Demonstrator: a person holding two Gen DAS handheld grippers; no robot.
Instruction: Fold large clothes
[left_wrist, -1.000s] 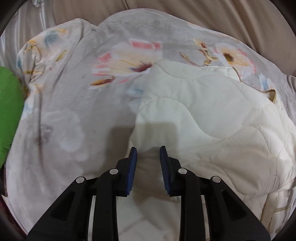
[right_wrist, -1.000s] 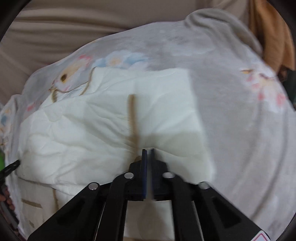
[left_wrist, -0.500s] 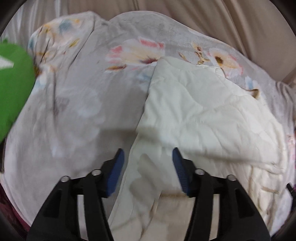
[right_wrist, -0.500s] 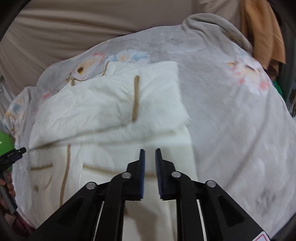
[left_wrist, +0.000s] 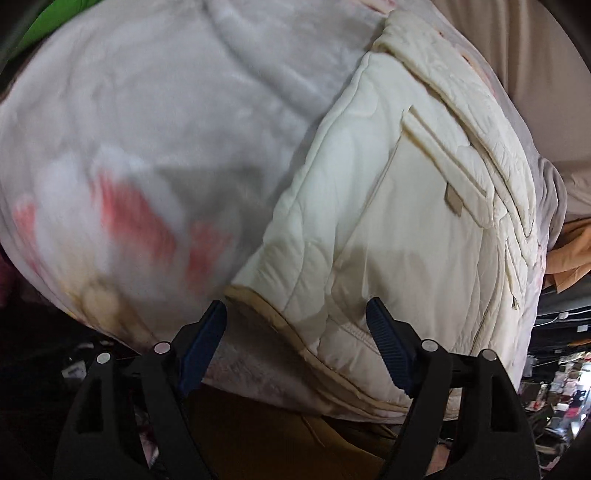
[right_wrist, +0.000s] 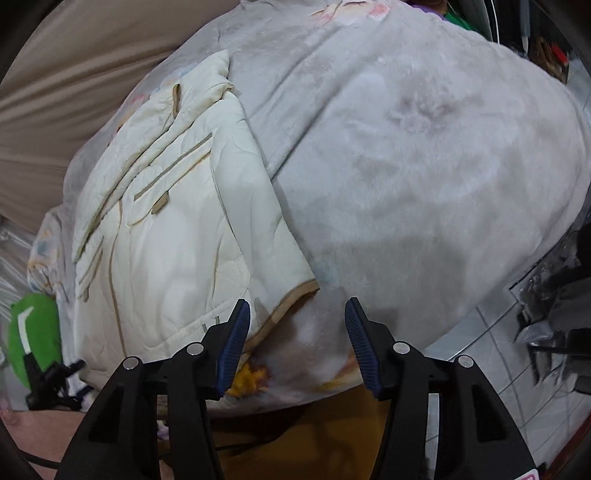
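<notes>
The cream jacket (left_wrist: 399, 206) is quilted cloth, matt and puffy, its stitched lines raised, with tan fabric binding along the hem. Under it the grey floral blanket (right_wrist: 424, 155) looks plush and fleecy, its nap brushed unevenly. The left gripper (left_wrist: 297, 341) and right gripper (right_wrist: 297, 339) are matt black plastic with ribbed blue pads and shiny metal pins.

The jacket (left_wrist: 388, 206) lies on the blanket (left_wrist: 166, 110).
</notes>
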